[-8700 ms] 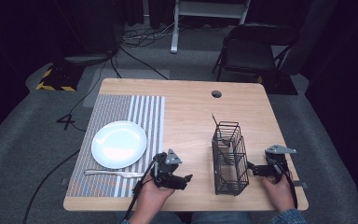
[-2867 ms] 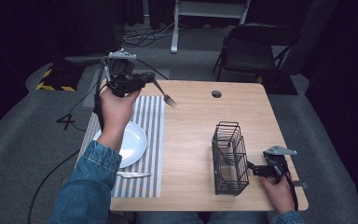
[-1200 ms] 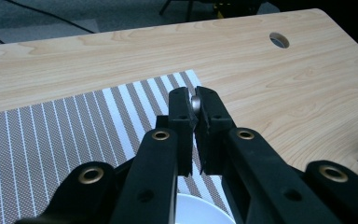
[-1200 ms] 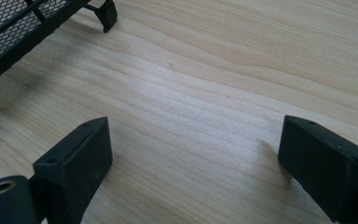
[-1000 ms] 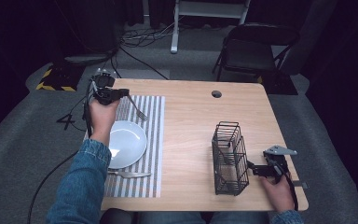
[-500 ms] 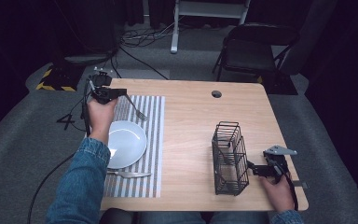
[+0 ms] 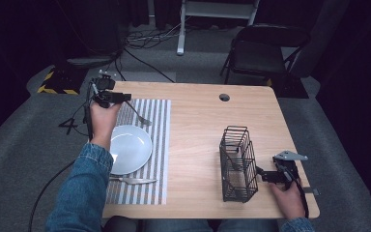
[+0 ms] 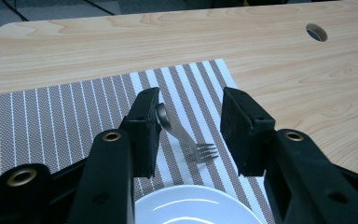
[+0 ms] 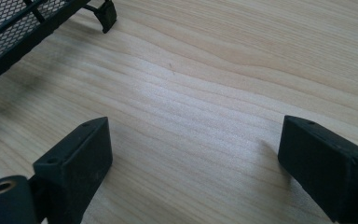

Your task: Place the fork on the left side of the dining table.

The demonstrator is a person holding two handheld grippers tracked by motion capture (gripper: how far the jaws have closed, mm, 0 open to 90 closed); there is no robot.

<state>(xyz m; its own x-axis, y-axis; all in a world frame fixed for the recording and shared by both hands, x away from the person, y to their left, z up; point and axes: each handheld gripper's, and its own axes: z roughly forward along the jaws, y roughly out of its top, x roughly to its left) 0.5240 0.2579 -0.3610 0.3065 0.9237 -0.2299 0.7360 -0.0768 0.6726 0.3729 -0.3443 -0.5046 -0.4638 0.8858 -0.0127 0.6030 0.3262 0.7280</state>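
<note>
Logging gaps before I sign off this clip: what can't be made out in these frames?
- Fork: left gripper view, its handle end sits behind one pad of the left gripper; touching or not, unclear.
- Plate: same view, cut by the bottom edge and the jaws.
- Wire basket: high view, contents too small behind the mesh.
- Knife: high view, its handle end hidden under the denim sleeve.

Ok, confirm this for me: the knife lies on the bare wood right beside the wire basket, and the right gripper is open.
Not quite. The knife lies on the striped placemat, at the near side of the plate, well apart from the wire basket; the high view shows it. The right gripper is open, as you said.
</note>
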